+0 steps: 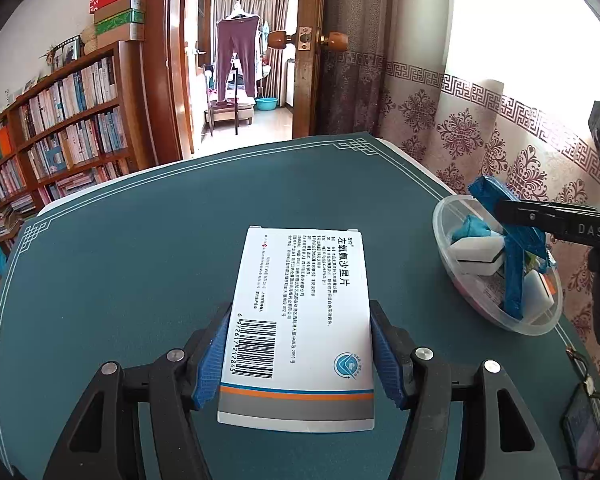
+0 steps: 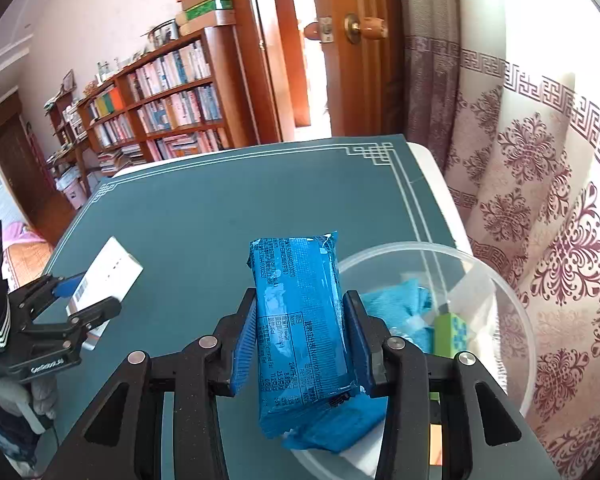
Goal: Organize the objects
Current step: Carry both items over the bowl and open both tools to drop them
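Sorting looks well along: the clear bowl point(image 2: 440, 252) already holds several items. Over its near rim, the right gripper point(image 2: 300, 336) clamps a blue snack packet point(image 2: 300, 308). Left of the bowl, the left gripper point(image 1: 298, 350) grips a white medicine box point(image 1: 300, 320), yet to go in.

Left gripper point(image 1: 298, 344) clamped with blue ribbed pads on both long edges of a flat white cardboard medicine box point(image 1: 300, 320), barcode side up, above the dark green table mat point(image 1: 140, 260). To the right, right gripper point(image 1: 516, 210) pinching a blue foil snack packet point(image 1: 514, 248) inside the clear round plastic bowl point(image 1: 444, 224) beside white blocks.
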Action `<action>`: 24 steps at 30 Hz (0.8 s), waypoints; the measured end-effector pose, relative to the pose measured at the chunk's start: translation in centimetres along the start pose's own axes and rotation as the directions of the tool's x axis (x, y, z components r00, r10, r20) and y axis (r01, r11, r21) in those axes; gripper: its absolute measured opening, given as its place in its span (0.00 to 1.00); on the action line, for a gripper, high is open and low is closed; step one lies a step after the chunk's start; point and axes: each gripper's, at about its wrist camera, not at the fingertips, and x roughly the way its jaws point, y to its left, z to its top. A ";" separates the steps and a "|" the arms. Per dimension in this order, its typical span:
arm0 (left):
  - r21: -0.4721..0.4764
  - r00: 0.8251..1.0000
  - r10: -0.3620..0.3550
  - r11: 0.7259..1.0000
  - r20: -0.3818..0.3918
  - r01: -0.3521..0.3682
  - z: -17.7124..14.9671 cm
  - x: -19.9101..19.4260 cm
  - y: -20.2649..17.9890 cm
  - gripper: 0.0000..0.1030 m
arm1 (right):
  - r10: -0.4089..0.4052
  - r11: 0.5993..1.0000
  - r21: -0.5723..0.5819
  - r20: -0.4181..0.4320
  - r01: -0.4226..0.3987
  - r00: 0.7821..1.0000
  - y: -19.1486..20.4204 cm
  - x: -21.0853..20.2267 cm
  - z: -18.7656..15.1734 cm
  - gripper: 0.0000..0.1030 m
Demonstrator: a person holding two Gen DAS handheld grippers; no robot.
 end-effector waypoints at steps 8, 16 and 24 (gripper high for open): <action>0.038 0.998 -0.069 0.997 -0.007 0.069 0.9 0.2 -3.6 0.65 | -0.057 0.993 0.098 -0.020 0.059 0.998 -4.4 1.5 0.4 0.42; 0.060 0.988 -0.151 0.987 -0.019 0.151 2.3 0.9 -6.8 0.65 | -0.103 0.987 0.124 0.040 0.098 0.994 -5.6 -0.3 -0.2 0.50; 0.068 0.963 -0.265 0.961 -0.052 0.268 4.2 2.8 -12.0 0.65 | -0.165 0.980 0.137 0.165 0.143 0.972 -5.1 -6.0 -1.9 0.50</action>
